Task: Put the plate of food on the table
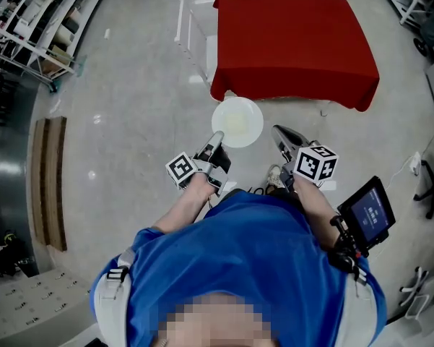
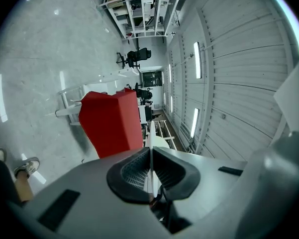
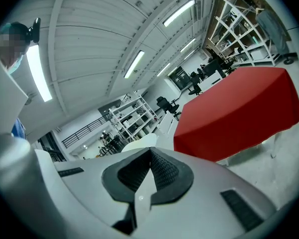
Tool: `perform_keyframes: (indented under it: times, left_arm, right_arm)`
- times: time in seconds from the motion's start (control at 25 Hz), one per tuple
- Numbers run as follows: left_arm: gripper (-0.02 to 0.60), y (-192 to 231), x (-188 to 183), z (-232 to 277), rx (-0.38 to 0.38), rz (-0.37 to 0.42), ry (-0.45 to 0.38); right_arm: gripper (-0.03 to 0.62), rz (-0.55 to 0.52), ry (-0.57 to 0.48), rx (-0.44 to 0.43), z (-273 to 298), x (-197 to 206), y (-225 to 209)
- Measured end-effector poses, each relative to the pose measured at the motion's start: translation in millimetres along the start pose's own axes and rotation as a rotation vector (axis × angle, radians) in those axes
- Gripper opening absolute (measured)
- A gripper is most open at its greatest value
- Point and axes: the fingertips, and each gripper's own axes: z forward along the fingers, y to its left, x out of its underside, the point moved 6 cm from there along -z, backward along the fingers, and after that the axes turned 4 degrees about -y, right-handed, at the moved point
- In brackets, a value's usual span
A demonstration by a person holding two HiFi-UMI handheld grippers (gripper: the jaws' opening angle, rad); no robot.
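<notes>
A round white plate (image 1: 237, 121) with a pale patch of food at its middle hangs over the floor, just in front of the table draped in red cloth (image 1: 292, 42). My left gripper (image 1: 217, 136) is shut on the plate's near rim. In the left gripper view the plate (image 2: 151, 142) shows edge-on between the pads, with the red table (image 2: 112, 121) beyond. My right gripper (image 1: 278, 131) is beside the plate to its right, apart from it, shut on nothing. Its pads (image 3: 161, 166) meet in the right gripper view, where the plate (image 3: 138, 143) and red table (image 3: 239, 111) show.
A white metal frame (image 1: 191, 27) stands left of the table. Shelving (image 1: 36, 20) lines the far left, with a wooden bench (image 1: 49, 179) below it. A small screen (image 1: 368, 212) is mounted by my right arm. Office chairs (image 2: 137, 58) stand in the distance.
</notes>
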Motion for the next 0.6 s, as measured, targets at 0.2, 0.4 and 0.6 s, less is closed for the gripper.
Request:
perform_keyframes:
  times: [0.2,0.4,0.6]
  left_arm:
    - [0.02,-2,0,-5,0.003,0.003,-0.011]
    - [0.02,-3,4,2,-0.002,0.003,-0.041]
    - [0.02,-1,21,82,-0.019,-0.004,-0.094]
  right_arm:
    - [0.002,0.0,0.001,-0.013,1,2,4]
    - [0.002,0.002,0.014,-0.033,4,-4,-4]
    - [0.002,0.012,0.044,-0.071,19,-56,-76]
